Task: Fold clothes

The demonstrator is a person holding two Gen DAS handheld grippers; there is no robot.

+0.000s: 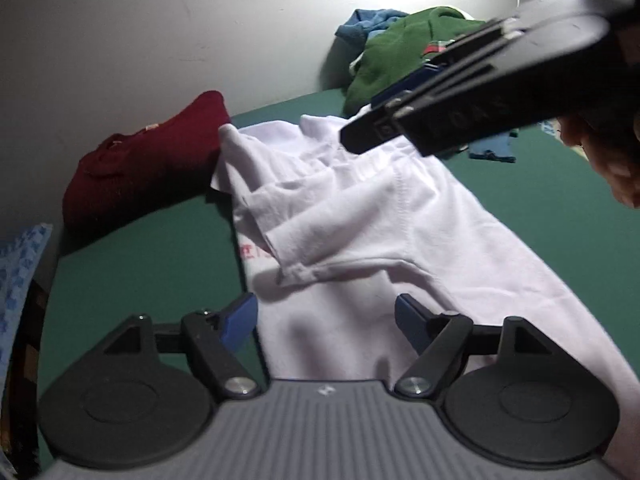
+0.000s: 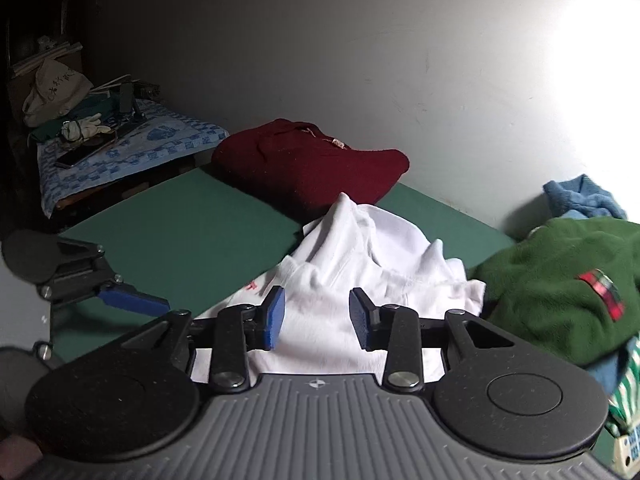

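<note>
A white T-shirt with red print lies rumpled and partly folded on the green table. My left gripper hovers over the shirt's near part, open, with nothing pinched between its blue pads. In the right wrist view the same T-shirt lies just beyond my right gripper, whose jaws stand apart with only air between them. The right gripper's fingers reach in from the upper right above the shirt's far end. One of the left gripper's pads shows at the left edge.
A folded maroon sweater lies at the back by the wall. A green fleece and blue towel are piled at the right. A side table under blue patterned cloth holds clutter. A hand shows at the right.
</note>
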